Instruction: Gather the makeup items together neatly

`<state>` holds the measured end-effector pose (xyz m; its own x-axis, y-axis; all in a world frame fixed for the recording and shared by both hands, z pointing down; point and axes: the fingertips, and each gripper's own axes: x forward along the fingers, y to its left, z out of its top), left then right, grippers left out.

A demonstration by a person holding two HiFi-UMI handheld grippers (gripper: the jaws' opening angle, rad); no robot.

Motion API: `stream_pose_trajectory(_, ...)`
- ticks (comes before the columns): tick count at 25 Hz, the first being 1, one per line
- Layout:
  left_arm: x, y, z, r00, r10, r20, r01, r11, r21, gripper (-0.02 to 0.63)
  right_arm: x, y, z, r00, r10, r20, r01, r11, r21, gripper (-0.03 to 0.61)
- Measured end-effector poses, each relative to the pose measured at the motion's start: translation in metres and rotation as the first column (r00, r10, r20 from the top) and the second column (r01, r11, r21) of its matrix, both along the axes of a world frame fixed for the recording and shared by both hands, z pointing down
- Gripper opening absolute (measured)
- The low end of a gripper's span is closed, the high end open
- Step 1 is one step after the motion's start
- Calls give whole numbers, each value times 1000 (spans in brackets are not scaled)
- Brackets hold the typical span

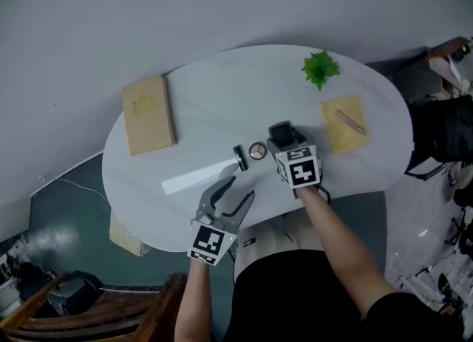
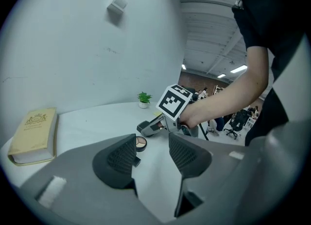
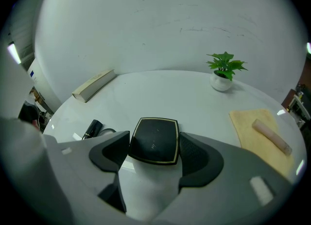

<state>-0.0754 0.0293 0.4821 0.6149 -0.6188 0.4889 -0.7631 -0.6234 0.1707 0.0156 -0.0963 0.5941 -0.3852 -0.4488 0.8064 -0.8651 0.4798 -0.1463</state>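
**A:** Right tongs [image 3: 154,147] are clamped on the black square compact with the gold rim [image 3: 154,134], gripping its side edges. Left tongs [image 2: 152,156] are apart, nothing between them.

**B:** Risk?

**A:** Glossy case on a thin edge grip. I'd expect it to pivot or slip if tilted, landing on the round open eyeshadow pan [image 1: 257,151] or the black lipstick tube [image 1: 239,158] just beside it. The tube lies on its side, so a knock probably rolls it. The two tongs are close and could clash.

**B:** Surface?

**A:** White oval counter [image 1: 207,104], smooth. Tan hardback book [image 1: 149,114] at left, small green potted plant [image 1: 320,69] at the back. Yellow cloth [image 1: 336,138] with a pink stick [image 1: 350,122] sits at right, apart from the group. Grey wall, dark floor, wooden chair [image 1: 111,318] lower left.
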Motion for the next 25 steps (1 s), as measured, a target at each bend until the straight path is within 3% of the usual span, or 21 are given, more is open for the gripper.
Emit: stream_pose_trajectory(25, 22, 32, -4, 996, -84, 25, 84, 996, 6, 207, 4, 29, 3, 1000, 7, 7, -7, 1000, 11, 334)
